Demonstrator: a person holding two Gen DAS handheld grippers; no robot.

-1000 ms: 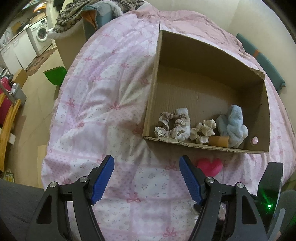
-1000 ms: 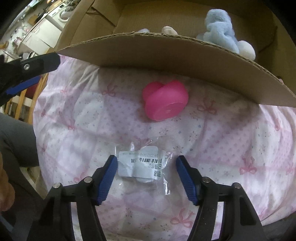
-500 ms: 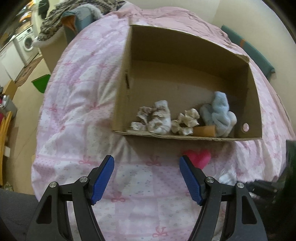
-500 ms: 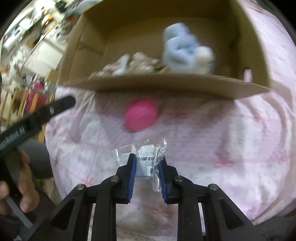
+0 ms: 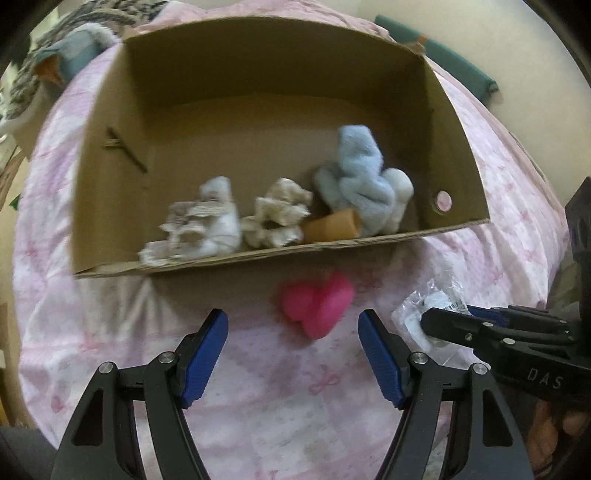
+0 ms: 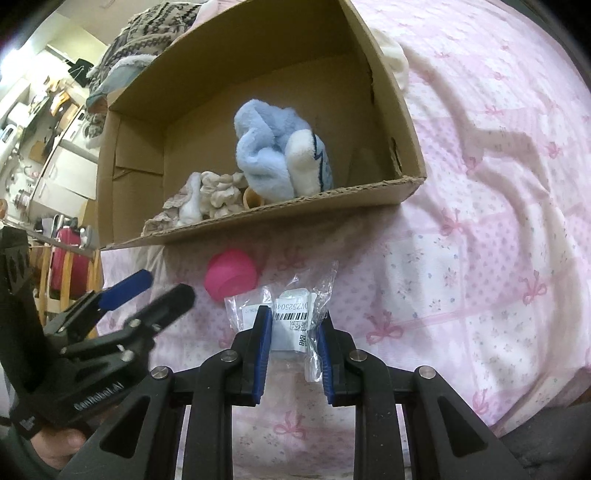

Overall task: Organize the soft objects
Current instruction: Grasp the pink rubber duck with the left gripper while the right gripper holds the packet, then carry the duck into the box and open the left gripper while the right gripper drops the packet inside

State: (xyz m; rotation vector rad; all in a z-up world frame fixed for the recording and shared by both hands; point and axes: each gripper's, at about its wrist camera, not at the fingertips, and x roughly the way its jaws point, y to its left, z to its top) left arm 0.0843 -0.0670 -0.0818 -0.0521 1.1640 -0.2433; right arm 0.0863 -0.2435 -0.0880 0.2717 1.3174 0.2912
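Observation:
A cardboard box [image 5: 458, 155] [image 6: 391, 110] lies on the pink bedspread. In it are a light blue plush [image 5: 364, 188] [image 6: 277, 155], cream scrunchies [image 5: 277, 216] [image 6: 218, 194], a white lacy one [image 5: 207, 225] and a small orange piece [image 5: 334, 229]. A pink heart-shaped soft object [image 5: 317, 304] [image 6: 231, 275] lies just in front of the box. My left gripper [image 5: 293, 354] [image 6: 147, 288] is open, just short of the heart. My right gripper [image 6: 293, 328] [image 5: 424, 321] is shut on a clear plastic bag with a barcode label [image 6: 295, 314] [image 5: 424, 306], right of the heart.
The pink patterned bedspread [image 5: 258, 424] [image 6: 480, 221] covers the bed. A patterned blanket pile [image 6: 147, 22] lies behind the box. A red chair [image 6: 62, 258] and kitchen units stand on the floor to the left. The bed edge drops off at left.
My right gripper closed on the plastic bag and lifted it slightly. My left gripper moved right, closer to the box and the pink heart, staying open.

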